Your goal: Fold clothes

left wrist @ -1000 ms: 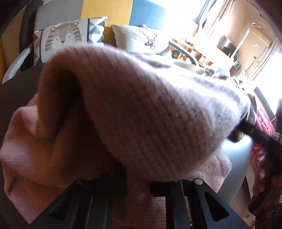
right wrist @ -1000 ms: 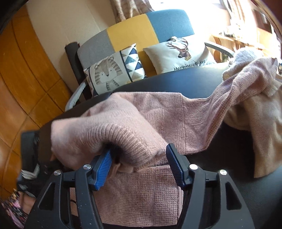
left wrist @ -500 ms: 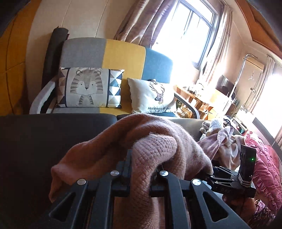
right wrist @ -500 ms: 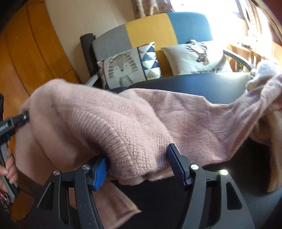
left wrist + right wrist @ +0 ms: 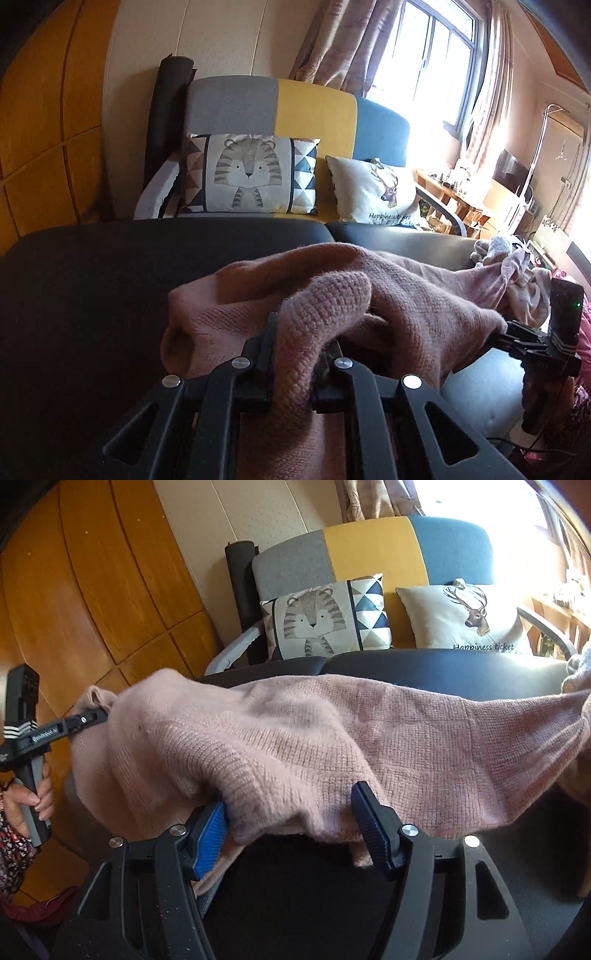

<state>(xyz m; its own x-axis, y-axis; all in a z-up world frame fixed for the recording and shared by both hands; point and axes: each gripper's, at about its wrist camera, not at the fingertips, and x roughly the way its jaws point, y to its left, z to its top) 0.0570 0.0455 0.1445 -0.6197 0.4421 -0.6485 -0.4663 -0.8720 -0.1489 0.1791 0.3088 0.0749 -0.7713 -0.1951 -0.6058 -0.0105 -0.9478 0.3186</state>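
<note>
The pink sweater (image 5: 303, 746) is hanging stretched across the middle of both wrist views, above the dark bench (image 5: 92, 280), with one end trailing toward the clothes pile (image 5: 517, 273) at the right edge.

Risks from here:
- The right gripper (image 5: 291, 830) is opening its jaws while a thick fold is lying between the blue pads (image 5: 210, 830); the pads are no longer squeezing it. If the fold slips out before it is resting on the bench, that side is likely to drop and bunch.
- The left gripper (image 5: 295, 354) is holding with its jaws clamped on a narrow roll of knit. A sideways pull against so small a bite could drag the knit free.
- The trailing end may snag on the pile and skew any fold.

Pose: in the left view, the left gripper is sitting at bottom centre, angled down toward the bench. In the right view, it is appearing at the left edge, gripped by a hand (image 5: 22, 801), its tips buried in the sweater's corner. The right gripper is also tilting down, at bottom centre of its own view.
</note>
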